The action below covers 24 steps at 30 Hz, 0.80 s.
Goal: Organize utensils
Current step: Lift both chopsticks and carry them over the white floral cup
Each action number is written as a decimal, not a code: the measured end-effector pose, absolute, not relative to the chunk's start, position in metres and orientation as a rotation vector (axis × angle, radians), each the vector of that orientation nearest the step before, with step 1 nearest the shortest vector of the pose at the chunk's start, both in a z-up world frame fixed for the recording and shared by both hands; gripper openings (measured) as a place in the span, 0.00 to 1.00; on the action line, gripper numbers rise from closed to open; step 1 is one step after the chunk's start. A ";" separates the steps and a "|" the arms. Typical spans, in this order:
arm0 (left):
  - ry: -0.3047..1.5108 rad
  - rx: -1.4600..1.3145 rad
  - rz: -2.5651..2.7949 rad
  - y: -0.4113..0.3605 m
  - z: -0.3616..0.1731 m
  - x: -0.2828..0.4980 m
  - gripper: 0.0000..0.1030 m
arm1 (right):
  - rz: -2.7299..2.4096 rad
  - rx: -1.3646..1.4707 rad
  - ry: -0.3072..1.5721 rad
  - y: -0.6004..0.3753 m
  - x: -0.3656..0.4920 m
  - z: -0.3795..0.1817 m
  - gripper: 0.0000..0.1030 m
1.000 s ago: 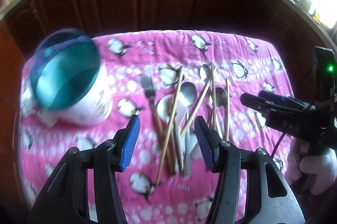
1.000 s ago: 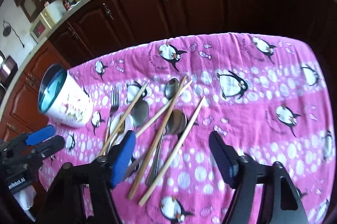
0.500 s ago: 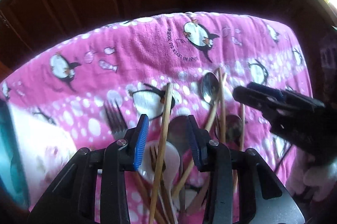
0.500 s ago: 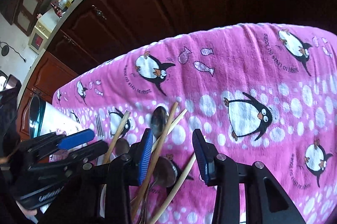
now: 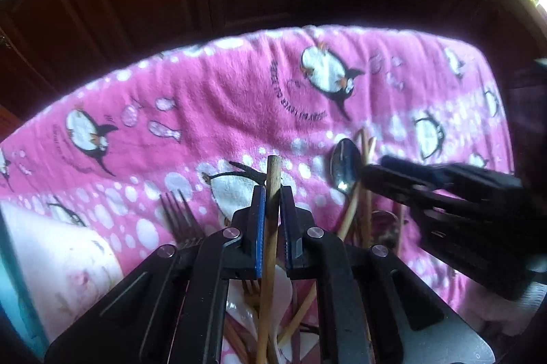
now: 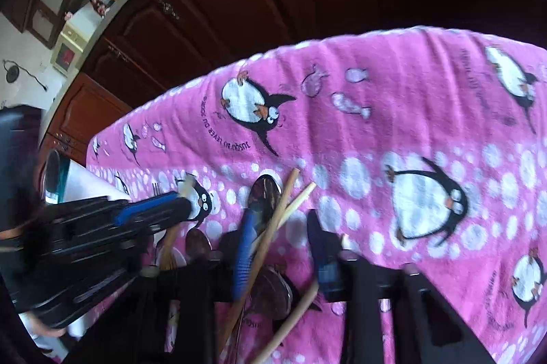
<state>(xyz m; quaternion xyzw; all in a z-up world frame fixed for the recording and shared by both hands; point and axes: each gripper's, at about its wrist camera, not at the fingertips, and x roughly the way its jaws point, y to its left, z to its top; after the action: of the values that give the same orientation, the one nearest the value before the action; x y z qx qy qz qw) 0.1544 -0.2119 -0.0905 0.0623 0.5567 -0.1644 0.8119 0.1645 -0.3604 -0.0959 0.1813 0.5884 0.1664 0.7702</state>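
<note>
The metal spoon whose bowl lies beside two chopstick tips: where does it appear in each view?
Left wrist view: the metal spoon is right of centre, directly left of the chopstick tips.
Right wrist view: it is slightly left of centre, again left of those tips.
Shared landmark: the penguin with curved lettering.

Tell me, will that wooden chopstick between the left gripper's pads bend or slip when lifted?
The chopstick looks thin, straight and rigid, so it probably stays stiff and light. The closing left gripper pinches it near one end, so it may pivot. Being round, it would likely roll if dropped.
</note>
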 end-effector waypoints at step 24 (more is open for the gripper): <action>0.932 -0.172 -0.336 -0.096 0.021 0.019 0.07 | 0.526 0.348 0.942 -0.337 0.082 0.056 0.05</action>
<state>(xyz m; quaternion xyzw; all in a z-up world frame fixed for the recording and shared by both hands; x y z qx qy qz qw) 0.0190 -0.0960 0.0207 -0.0822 0.4466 -0.1608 0.8763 0.0825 -0.3368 0.0559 0.1650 0.4461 0.2491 0.8436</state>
